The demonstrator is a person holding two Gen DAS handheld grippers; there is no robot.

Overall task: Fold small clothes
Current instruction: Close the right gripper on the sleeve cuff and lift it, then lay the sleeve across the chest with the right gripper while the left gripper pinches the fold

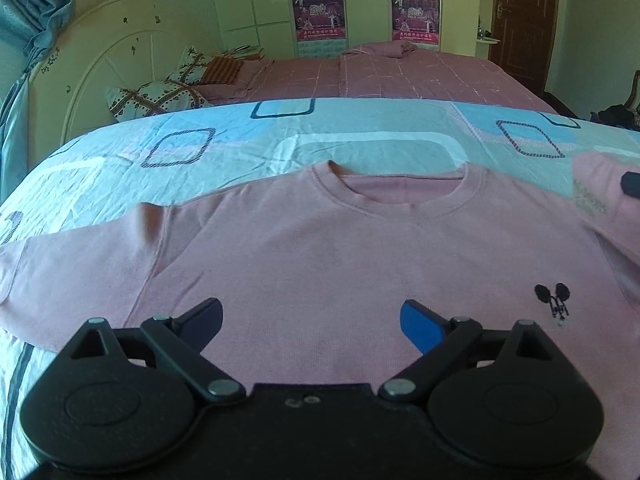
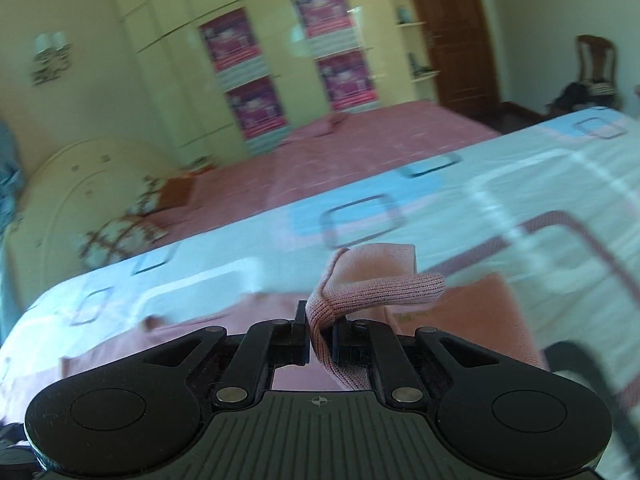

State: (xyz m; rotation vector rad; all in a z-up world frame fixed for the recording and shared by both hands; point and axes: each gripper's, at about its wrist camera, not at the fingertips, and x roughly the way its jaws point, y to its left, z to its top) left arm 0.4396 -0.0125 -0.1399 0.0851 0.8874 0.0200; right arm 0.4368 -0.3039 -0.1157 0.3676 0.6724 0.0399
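A small pink sweatshirt (image 1: 320, 248) lies flat, front up, on a light blue patterned bedspread (image 1: 240, 140), collar away from me, with a small black mouse logo (image 1: 553, 300) on its chest. My left gripper (image 1: 312, 320) is open and empty, hovering over the shirt's lower chest. My right gripper (image 2: 320, 332) is shut on the cuff of the shirt's pink sleeve (image 2: 372, 284), lifted above the bedspread (image 2: 520, 184). A dark tip of the right gripper (image 1: 630, 184) shows at the right edge of the left wrist view, on the sleeve.
Beyond the blue bedspread is a pink checked bed cover (image 1: 400, 76) with pillows (image 1: 160, 96) and a cream headboard (image 1: 112, 64). Wardrobes with posters (image 1: 320, 12) and a brown door (image 1: 524, 20) stand behind. A chair (image 2: 592, 72) is at far right.
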